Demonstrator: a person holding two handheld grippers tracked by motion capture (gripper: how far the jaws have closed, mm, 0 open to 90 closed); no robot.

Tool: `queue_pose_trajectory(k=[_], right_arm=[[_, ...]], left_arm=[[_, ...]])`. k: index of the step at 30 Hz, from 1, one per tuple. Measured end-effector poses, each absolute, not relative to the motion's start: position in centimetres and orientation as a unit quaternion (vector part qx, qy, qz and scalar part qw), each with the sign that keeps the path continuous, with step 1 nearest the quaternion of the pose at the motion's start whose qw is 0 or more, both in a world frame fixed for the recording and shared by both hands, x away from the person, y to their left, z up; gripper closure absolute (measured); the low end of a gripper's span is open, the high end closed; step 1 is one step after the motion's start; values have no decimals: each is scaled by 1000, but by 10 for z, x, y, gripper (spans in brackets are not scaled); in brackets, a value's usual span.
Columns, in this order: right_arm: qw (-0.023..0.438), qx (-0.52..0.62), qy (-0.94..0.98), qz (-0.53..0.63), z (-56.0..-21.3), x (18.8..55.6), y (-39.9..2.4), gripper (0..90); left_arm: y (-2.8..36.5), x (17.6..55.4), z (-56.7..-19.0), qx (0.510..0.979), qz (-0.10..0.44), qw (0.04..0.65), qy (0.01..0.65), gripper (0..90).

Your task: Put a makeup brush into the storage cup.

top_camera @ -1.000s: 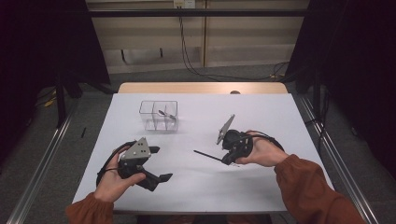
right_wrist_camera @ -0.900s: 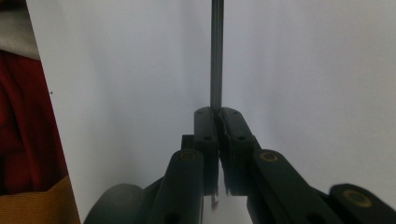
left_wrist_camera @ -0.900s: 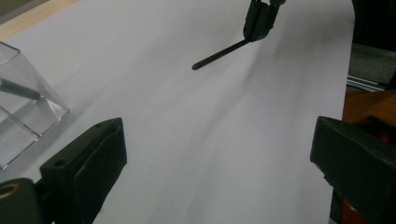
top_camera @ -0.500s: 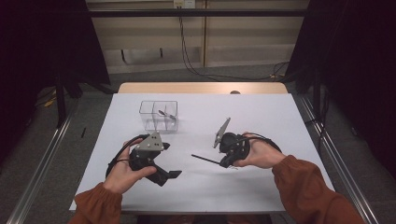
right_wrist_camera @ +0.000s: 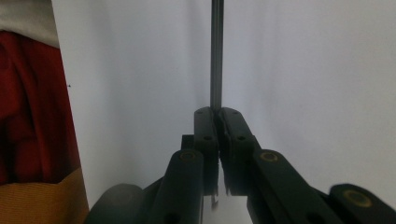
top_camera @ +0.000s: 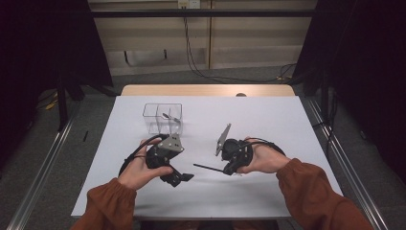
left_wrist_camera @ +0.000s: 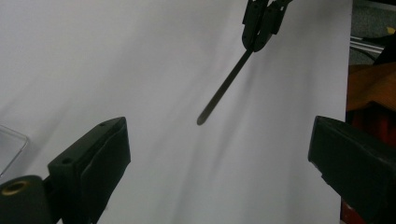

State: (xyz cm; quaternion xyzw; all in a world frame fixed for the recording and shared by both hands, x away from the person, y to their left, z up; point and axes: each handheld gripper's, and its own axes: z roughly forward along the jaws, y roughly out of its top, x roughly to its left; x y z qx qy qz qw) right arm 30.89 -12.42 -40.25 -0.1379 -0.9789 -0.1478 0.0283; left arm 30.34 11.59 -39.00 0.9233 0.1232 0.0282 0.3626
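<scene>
On the white table [top_camera: 287,124], the right gripper [right_wrist_camera: 216,122] clamps a dark rod [left_wrist_camera: 224,88]; no legible writing.

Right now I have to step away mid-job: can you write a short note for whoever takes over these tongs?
Right tongs: shut on a thin dark utensil handle, which sticks out level toward the left tongs, just above the white table.
Left tongs: open, nothing between the jaws, facing the handle's free end with a gap remaining.
Clear bin: at the far left of the table, a metal utensil inside.
Done: the handle is gripped and off the table.
Left: probably close the left tongs on the free end or carry the utensil to the bin; which one the scene does not settle.
</scene>
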Motion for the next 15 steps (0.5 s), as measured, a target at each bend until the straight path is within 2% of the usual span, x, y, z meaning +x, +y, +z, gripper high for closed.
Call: queue_pose_trajectory(k=[15], right_arm=[[43,-109,-983,-142,-405,306,-115,868]], left_arm=[[95,305,-393,952,0,299,69,84]])
